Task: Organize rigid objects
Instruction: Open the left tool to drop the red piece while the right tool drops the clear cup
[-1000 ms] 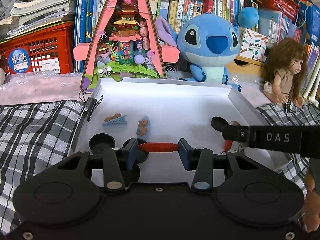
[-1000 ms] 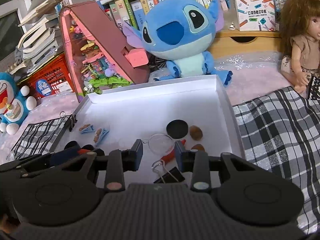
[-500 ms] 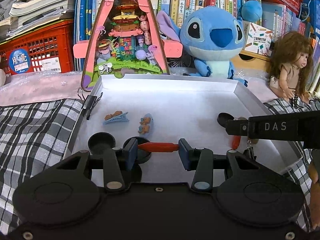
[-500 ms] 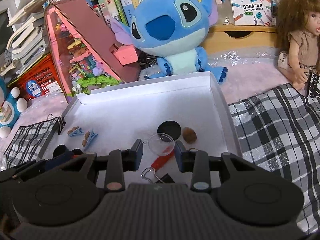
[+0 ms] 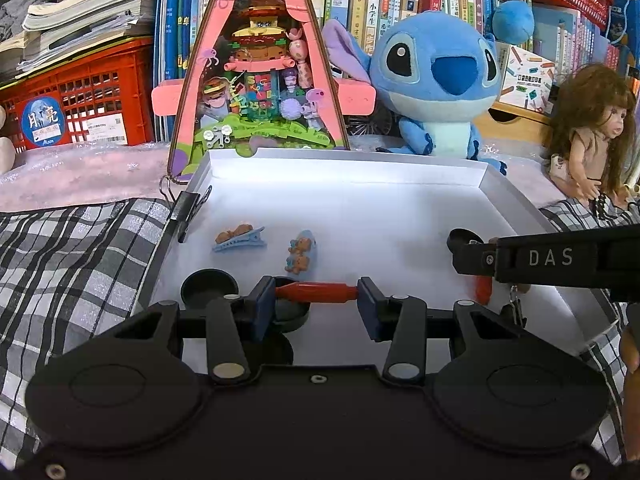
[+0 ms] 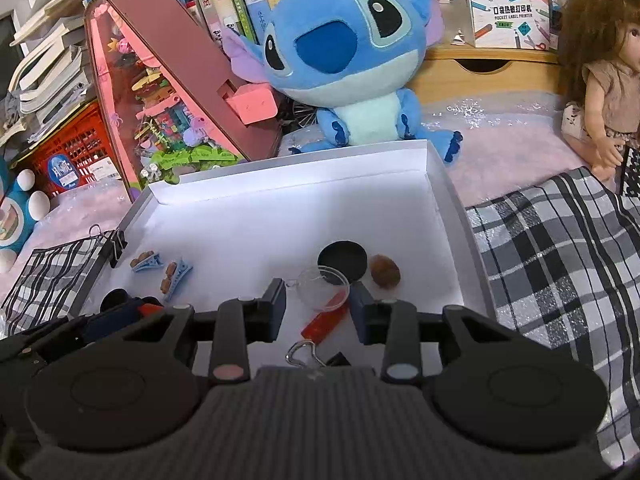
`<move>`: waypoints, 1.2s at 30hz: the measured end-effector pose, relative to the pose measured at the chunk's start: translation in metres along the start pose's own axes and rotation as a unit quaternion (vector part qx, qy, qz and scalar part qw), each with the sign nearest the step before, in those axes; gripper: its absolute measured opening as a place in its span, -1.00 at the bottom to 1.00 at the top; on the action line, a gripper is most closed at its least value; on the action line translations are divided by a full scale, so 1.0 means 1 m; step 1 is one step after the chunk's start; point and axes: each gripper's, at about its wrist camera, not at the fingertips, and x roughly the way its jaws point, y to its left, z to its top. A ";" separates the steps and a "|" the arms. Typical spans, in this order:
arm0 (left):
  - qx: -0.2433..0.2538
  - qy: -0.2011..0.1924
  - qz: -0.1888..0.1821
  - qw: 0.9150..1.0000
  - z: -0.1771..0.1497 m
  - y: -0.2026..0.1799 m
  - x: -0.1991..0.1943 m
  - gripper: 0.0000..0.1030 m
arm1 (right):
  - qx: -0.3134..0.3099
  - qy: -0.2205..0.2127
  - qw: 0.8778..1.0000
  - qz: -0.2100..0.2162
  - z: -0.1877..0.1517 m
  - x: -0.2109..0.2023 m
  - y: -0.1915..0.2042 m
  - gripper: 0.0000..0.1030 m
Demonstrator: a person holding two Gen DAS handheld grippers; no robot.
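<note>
A white tray [image 5: 348,172] holds small items. My left gripper [image 5: 316,294] is shut on a red peg-like stick [image 5: 316,292], held crosswise over two black caps [image 5: 208,284] at the tray's front left. Two blue hair clips with bears [image 5: 239,235] [image 5: 301,251] lie beyond it. My right gripper [image 6: 318,306] is open, low over a clear round lid [image 6: 322,288] and a red stick [image 6: 326,320]. A black cap [image 6: 342,260] and a brown nut [image 6: 385,271] lie just ahead. The right gripper's side shows in the left wrist view [image 5: 560,258].
A binder clip [image 5: 192,206] grips the tray's left rim; another [image 6: 308,354] lies under my right gripper. Behind the tray stand a pink triangular display [image 5: 260,68], a Stitch plush [image 5: 436,76] and a doll [image 5: 588,136]. Plaid cloth [image 6: 560,264] flanks the tray.
The right gripper has moved forward and lower over the clear lid and red stick. The left gripper keeps its hold on the red stick, almost still.
</note>
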 end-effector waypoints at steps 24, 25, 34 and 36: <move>0.003 -0.003 0.002 1.000 0.000 0.000 0.001 -0.13 | 0.006 0.004 1.000 0.003 -0.004 0.005 0.000 -0.16; 0.002 -0.003 0.001 1.000 0.000 0.000 0.001 -0.11 | 0.007 0.004 1.000 0.003 -0.004 0.005 0.000 -0.14; -0.010 -0.001 -0.004 1.000 -0.001 0.003 -0.006 0.26 | 0.013 -0.004 1.000 0.008 -0.004 -0.001 -0.004 0.12; -0.010 -0.005 -0.006 1.000 -0.001 0.004 -0.010 0.36 | 0.011 -0.006 1.000 0.010 -0.004 -0.003 -0.003 0.15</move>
